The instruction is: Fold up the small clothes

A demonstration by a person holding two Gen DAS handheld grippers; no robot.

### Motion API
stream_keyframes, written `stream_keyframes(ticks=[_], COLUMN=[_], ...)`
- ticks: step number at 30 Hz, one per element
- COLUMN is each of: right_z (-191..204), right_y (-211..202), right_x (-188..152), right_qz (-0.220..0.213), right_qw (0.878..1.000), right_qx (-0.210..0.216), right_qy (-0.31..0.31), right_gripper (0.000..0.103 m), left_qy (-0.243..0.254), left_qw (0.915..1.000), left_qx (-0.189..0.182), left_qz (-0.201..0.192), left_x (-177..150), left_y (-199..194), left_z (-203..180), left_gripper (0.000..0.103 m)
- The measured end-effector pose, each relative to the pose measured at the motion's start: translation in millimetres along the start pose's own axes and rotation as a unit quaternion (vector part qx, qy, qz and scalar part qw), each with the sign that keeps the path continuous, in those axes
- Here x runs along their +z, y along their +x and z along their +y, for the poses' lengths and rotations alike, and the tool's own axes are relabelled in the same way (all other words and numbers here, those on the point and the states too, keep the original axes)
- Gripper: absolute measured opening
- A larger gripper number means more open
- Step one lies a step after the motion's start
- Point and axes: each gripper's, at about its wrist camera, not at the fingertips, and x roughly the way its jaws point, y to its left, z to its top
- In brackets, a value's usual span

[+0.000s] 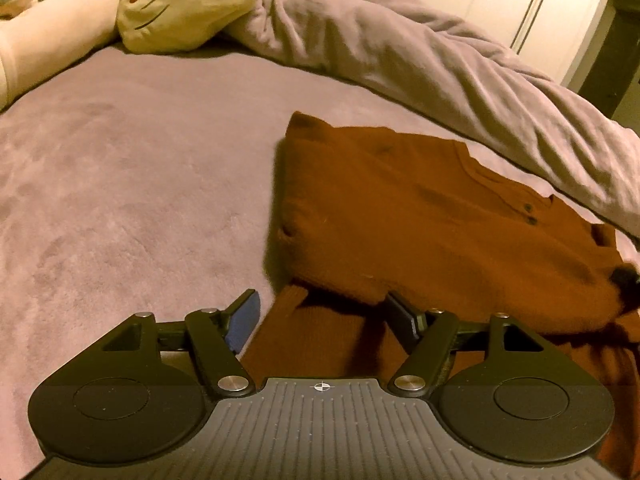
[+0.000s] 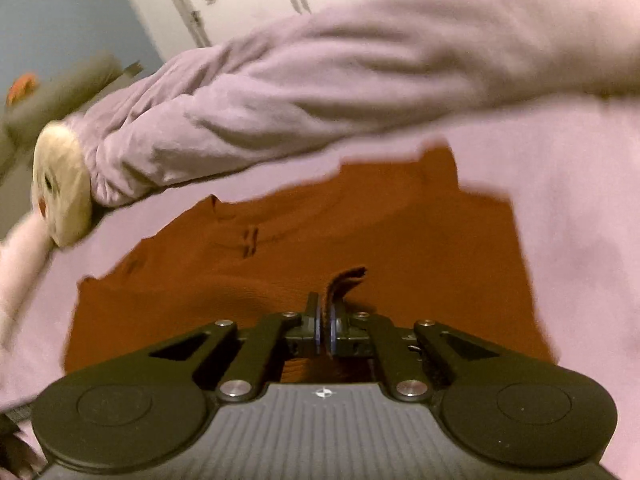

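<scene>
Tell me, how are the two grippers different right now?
The left gripper has its jaws wide open around a sleeve of the rust-brown sweater, gripping nothing. The right gripper has its jaws shut, pinching a fold of the sweater. Both are black with blue pads and sit low over the sweater.

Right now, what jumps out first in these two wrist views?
The rust-orange buttoned sweater dominates, lying partly folded on the mauve bedspread. The right gripper is shut on a pinch of its fabric, while the left gripper hangs open over a sleeve at the near edge. A cream cat-face plush sits at the far left beside a bunched mauve blanket.
</scene>
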Motion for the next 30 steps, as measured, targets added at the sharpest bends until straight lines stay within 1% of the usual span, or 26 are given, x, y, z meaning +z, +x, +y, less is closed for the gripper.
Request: stream_keyframes(ticks=[4,7,8,10,13,16,19,22,24,26,30], right_z=[16,18,14,1,-12,-22,-23,-22,-24,-30,-60], right_y=[-13,-19,-18,-16,-12,-7,-2,1,5,7,11], right_x=[12,18,20,22,17,14,10,8,8,10,12], right_qz=[-0.045,-0.074,-0.074,-0.068,-0.063,-0.06,-0.063,-0.062,-0.059,-0.054,-0.042], right_qw=[0.996,0.989,0.988,0.989,0.986,0.983,0.979,0.974,0.975,0.979,0.993], right_qx=[-0.032,-0.08,-0.09,-0.096,-0.125,-0.143,-0.16,-0.172,-0.17,-0.16,-0.107], right_qy=[-0.066,-0.103,-0.103,-0.088,-0.096,-0.096,-0.113,-0.131,-0.128,-0.113,-0.039], right_gripper=[0.003,0.003,0.003,0.003,0.003,0.003,0.003,0.003,0.003,0.003,0.004], left_qy=[0.005,0.007,0.007,0.004,0.003,0.005,0.002,0.002,-0.002,-0.005,-0.005], left_qw=[1.0,1.0,1.0,1.0,0.9999,0.9998,0.9997,0.9992,0.9981,0.9975,0.9969], left_qx=[0.002,0.005,0.006,0.007,0.01,0.017,0.023,0.041,0.061,0.069,0.078], left_qz=[0.002,0.003,0.003,0.004,0.005,0.005,0.002,-0.006,-0.011,-0.009,-0.002], left_x=[0,-1,-1,0,0,2,6,10,12,14,16], left_y=[1,2,3,4,6,8,11,14,17,19,16], left_z=[-3,-4,-4,-4,-5,-5,-5,-3,0,4,4], left_gripper=[0.076,0.076,0.076,0.076,0.076,0.076,0.076,0.076,0.076,0.077,0.077])
